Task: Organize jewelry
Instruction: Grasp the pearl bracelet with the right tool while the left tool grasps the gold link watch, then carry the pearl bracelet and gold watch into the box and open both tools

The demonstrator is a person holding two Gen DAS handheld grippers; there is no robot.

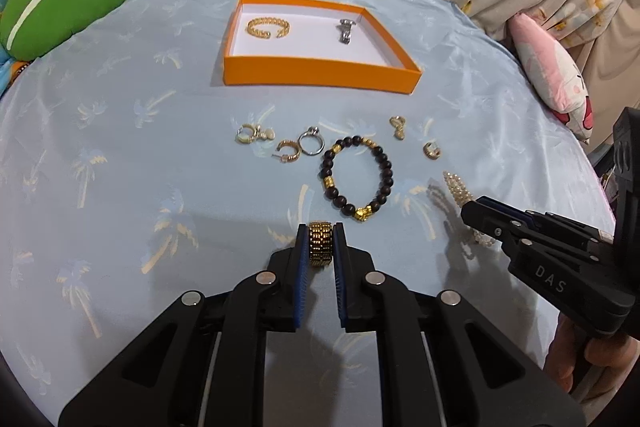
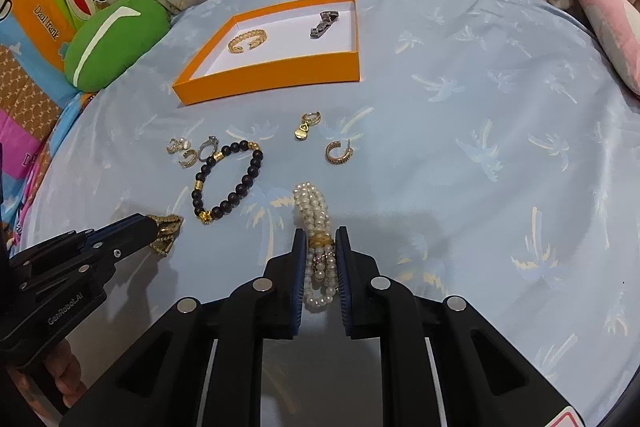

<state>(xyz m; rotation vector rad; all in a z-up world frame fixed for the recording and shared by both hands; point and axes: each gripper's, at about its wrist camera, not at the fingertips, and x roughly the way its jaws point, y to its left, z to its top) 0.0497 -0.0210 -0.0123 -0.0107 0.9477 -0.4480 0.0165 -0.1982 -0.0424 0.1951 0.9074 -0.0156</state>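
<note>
Your left gripper [image 1: 320, 245] is pinching a gold mesh bracelet [image 1: 320, 244] between its blue pads, holding it just above the blue palm-print sheet [image 1: 120, 187] that covers the bed. Your right gripper [image 2: 321, 251] is clamped on a pearl bracelet [image 2: 316, 227] at its gold clasp, the pearl strands running out ahead of the fingers and lying on the sheet.

Between the two bracelets lies a dark bead bracelet [image 1: 354, 181] with gold beads, flat on the sheet. Beyond it, loose on the sheet, sit a silver ring [image 1: 311, 143], a gold hoop earring [image 1: 287, 151] just beside the ring, and another gold earring [image 1: 250, 135] further left. To the right of the bead bracelet you have a gold drop earring [image 1: 398, 127] and a small gold hoop [image 1: 431, 150], a little apart from each other.

Further back stands an orange tray [image 1: 320, 71] with a white floor. Inside it a gold chain bangle [image 1: 267, 27] lies toward the left and a silver clasp piece [image 1: 346, 30] toward the right, well apart.

A green cushion [image 1: 60, 3] sits at the far left, a pink one [image 1: 552, 75] at the right.
</note>
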